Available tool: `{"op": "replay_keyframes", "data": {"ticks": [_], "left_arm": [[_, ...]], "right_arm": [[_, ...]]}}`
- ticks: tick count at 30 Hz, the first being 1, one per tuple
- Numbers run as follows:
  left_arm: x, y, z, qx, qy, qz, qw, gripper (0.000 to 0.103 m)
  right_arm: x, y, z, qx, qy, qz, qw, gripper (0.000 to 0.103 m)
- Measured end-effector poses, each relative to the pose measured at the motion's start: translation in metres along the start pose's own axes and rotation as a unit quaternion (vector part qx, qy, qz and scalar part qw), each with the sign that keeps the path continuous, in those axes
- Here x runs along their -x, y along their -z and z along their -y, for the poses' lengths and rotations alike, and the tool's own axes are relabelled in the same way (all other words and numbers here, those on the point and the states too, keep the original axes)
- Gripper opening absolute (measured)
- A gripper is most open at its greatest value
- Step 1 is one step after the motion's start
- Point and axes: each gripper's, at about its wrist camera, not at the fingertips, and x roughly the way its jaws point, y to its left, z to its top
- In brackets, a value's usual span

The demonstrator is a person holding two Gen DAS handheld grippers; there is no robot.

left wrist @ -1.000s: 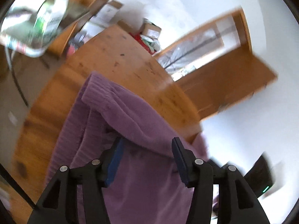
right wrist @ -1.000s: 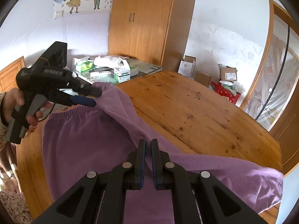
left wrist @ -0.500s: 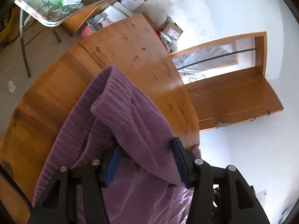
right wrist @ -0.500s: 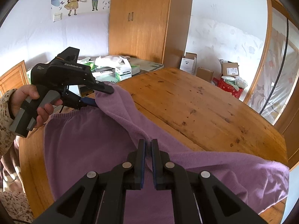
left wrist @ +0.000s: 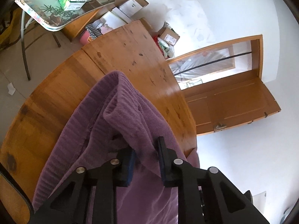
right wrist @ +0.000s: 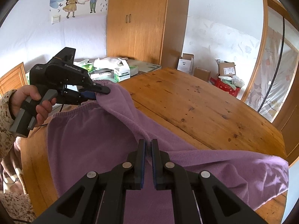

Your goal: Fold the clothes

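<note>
A purple knit garment (right wrist: 89, 140) lies on the round wooden table (right wrist: 205, 112). My right gripper (right wrist: 147, 145) is shut on a raised fold of it near the table's front edge. My left gripper (left wrist: 145, 149) is closing on a bunched ribbed edge of the garment (left wrist: 119, 100), with fabric between its fingers. In the right wrist view the left gripper (right wrist: 99, 93) holds that edge lifted above the table at the left.
A side table (right wrist: 115, 69) with tissue boxes stands behind the left gripper. A wooden wardrobe (right wrist: 138, 22) is at the back. Cardboard boxes (right wrist: 226, 69) and a red crate sit on the floor beyond the table. A wooden door (left wrist: 233, 102) is to the right.
My left gripper's fingers have closed in on the ribbed edge and lifted it toward the table's middle. My right gripper has kept its grip in place.
</note>
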Motion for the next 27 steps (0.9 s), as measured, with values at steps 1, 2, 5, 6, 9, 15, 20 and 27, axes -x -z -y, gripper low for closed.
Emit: {"op": "replay_keyframes", "data": {"ticks": [1, 2, 5, 6, 9, 15, 20, 27], "left_arm": [[0.002, 0.001, 0.002, -0.005, 0.001, 0.002, 1.0000, 0.020], [0.004, 0.002, 0.004, -0.010, 0.002, 0.003, 0.9999, 0.018], [0.009, 0.005, 0.010, -0.027, 0.007, 0.012, 0.9995, 0.007], [0.011, 0.006, 0.012, -0.033, 0.009, 0.016, 0.9993, 0.007], [0.017, 0.010, 0.018, -0.050, 0.007, 0.022, 0.9985, 0.006], [0.032, 0.019, 0.027, -0.065, 0.023, 0.033, 0.9971, 0.006], [0.046, 0.028, 0.034, -0.074, 0.029, 0.043, 0.9959, 0.006], [0.063, 0.044, 0.030, -0.080, 0.022, 0.050, 0.9953, 0.006]], "right_arm": [[0.002, 0.000, -0.001, 0.000, 0.001, 0.001, 1.000, 0.006], [0.003, 0.001, -0.001, -0.001, 0.002, 0.002, 1.000, 0.006], [0.008, 0.002, -0.003, -0.003, 0.004, 0.007, 1.000, 0.006], [0.011, 0.003, -0.003, -0.003, 0.005, 0.008, 1.000, 0.006], [0.017, 0.004, -0.004, -0.004, 0.010, 0.014, 1.000, 0.006], [0.035, 0.006, -0.009, 0.000, 0.022, 0.032, 0.999, 0.006], [0.049, 0.005, -0.019, 0.021, 0.037, 0.045, 0.998, 0.006], [0.060, 0.013, -0.037, 0.039, 0.038, 0.047, 0.997, 0.006]]}}
